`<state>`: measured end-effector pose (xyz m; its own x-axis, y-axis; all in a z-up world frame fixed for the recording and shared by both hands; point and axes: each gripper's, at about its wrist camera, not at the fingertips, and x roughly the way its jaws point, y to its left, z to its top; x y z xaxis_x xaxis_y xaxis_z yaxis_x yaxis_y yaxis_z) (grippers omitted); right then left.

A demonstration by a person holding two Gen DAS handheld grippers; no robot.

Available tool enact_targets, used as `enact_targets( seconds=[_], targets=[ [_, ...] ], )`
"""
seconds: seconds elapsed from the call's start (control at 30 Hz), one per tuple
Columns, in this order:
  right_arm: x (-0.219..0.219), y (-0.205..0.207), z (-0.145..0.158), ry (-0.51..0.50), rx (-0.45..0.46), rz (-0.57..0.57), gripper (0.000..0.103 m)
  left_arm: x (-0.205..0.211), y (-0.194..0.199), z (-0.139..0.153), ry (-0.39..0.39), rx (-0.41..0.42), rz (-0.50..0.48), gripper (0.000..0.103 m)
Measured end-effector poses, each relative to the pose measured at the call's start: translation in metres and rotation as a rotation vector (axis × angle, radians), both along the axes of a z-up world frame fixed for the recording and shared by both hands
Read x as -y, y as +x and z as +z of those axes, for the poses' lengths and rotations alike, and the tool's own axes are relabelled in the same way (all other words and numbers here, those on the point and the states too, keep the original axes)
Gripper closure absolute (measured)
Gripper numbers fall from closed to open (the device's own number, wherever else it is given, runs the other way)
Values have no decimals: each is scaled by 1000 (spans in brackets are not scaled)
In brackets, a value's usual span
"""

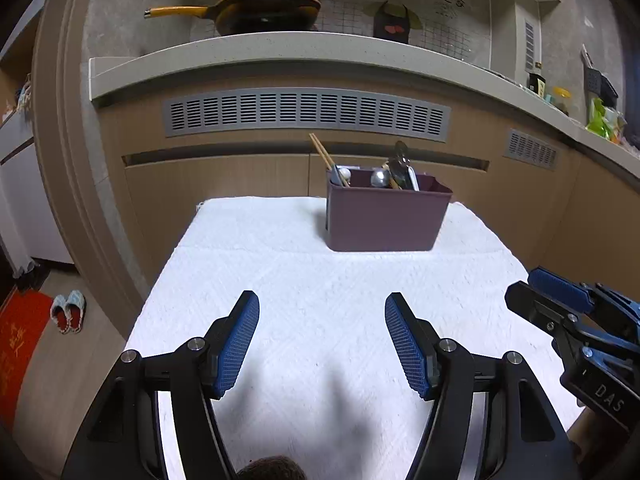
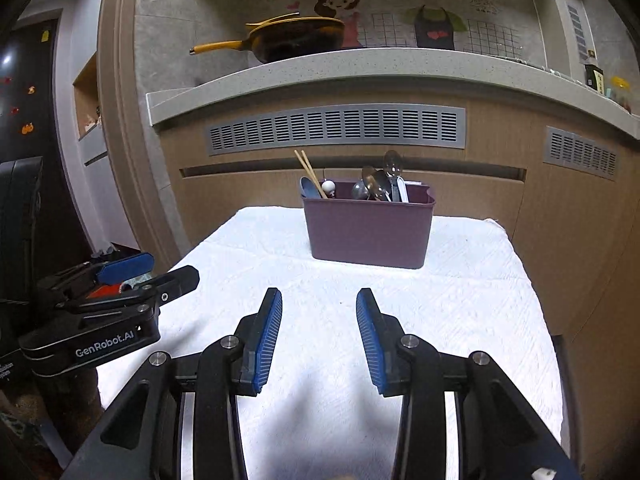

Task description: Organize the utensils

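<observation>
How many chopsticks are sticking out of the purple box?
2. Both chopsticks lean together at the left end of the purple box, poking up beside a white-tipped utensil. Spoons crowd the right end, so more chopsticks could be hidden inside.

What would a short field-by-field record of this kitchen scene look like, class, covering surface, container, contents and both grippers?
surface: white textured cloth covering the table
container: purple plastic utensil bin, upright at the far end of the cloth
contents: wooden chopsticks on the left side; metal spoons on the right side
left gripper: open, empty, above the cloth
right gripper: open, empty, above the cloth
background: yellow-handled frying pan on the counter
</observation>
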<state>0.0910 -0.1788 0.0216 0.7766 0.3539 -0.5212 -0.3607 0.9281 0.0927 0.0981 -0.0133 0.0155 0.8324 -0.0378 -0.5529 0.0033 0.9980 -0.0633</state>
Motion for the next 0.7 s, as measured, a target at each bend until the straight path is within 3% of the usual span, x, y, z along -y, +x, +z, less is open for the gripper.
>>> enact_targets(
  seconds=[0.7],
  targets=[
    [5,-2,-1,-6,-6,-15,67,4,-1,4,-3,-12,-19,37]
  ],
)
